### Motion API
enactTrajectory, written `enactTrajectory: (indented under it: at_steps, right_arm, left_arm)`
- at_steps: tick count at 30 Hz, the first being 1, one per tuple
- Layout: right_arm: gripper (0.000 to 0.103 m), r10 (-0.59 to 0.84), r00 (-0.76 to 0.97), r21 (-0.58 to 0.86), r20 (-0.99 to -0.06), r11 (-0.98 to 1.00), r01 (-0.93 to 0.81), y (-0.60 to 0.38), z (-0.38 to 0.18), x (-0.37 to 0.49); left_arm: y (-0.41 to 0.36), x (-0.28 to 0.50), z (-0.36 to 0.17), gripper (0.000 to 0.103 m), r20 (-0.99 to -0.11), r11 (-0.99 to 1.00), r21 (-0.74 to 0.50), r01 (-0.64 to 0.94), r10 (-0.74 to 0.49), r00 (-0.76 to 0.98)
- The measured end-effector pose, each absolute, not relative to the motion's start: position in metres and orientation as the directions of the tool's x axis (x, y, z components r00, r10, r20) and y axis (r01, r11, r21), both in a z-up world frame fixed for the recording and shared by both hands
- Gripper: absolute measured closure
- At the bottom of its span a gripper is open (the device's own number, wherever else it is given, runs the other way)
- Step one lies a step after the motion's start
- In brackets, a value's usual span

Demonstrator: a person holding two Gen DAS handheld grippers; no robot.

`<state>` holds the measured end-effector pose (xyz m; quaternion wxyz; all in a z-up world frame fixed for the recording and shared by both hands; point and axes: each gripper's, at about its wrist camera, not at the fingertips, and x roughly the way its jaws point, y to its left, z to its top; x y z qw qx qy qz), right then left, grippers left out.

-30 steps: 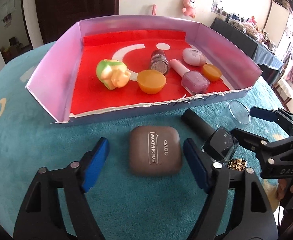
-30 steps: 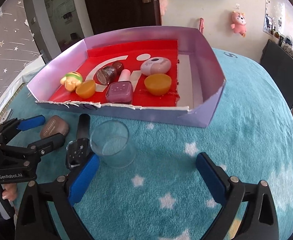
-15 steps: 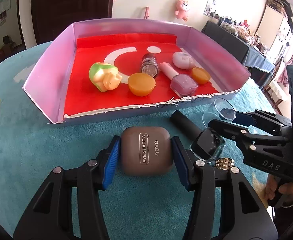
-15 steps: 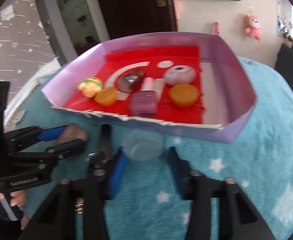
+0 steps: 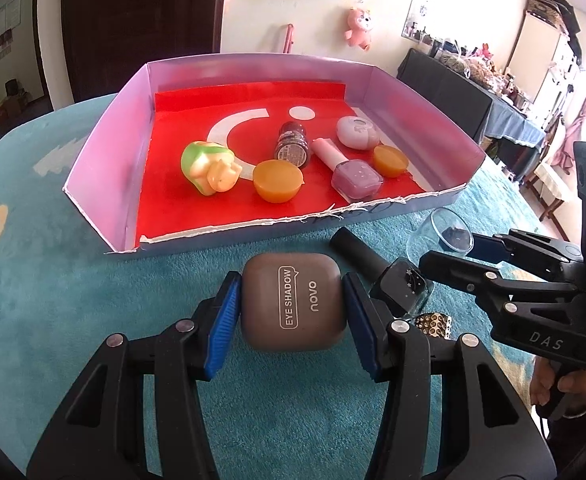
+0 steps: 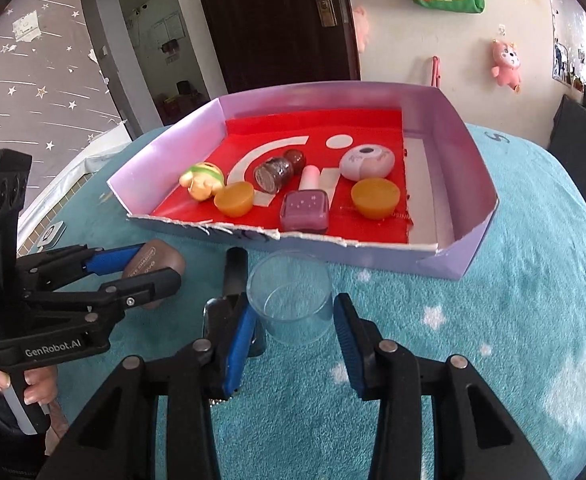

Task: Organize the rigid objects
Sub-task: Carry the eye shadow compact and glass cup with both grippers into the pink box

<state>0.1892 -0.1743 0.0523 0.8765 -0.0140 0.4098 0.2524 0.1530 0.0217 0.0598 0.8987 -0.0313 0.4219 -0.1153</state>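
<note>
Behind my table stands a dark wooden door (image 6: 277, 20), a cream wall (image 5: 317, 12) (pink plush toy (image 5: 359, 27) hanging there), and star-patterned grey wallpaper (image 6: 49, 80).
</note>
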Motion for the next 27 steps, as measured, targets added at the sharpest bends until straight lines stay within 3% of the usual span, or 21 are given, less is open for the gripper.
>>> enactTrajectory:
  at_steps: [13, 20, 27]
  right_arm:
    - [0.059, 0.480, 0.553, 0.201, -0.681, 0.849, -0.489, -0.173, 0.084, 0.204]
    - [0.059, 0.477, 0.553, 0.189, -0.683, 0.847, -0.497, -0.152, 0.114, 0.267]
    - [0.059, 0.377, 0.527, 0.121, -0.762, 0.882, -0.456, -0.127, 0.105, 0.340]
  left_arm:
    - [0.024, 0.190, 0.106, 0.054, -0.714, 0.961, -0.129, 0.245, -0.261, 0.649]
    - [0.028, 0.263, 0.111, 0.054, -0.780, 0.957, -0.123, 0.262, -0.256, 0.571]
    - [0.027, 0.314, 0.081, 0.054, -0.858, 0.963, -0.100, 0.250, -0.211, 0.469]
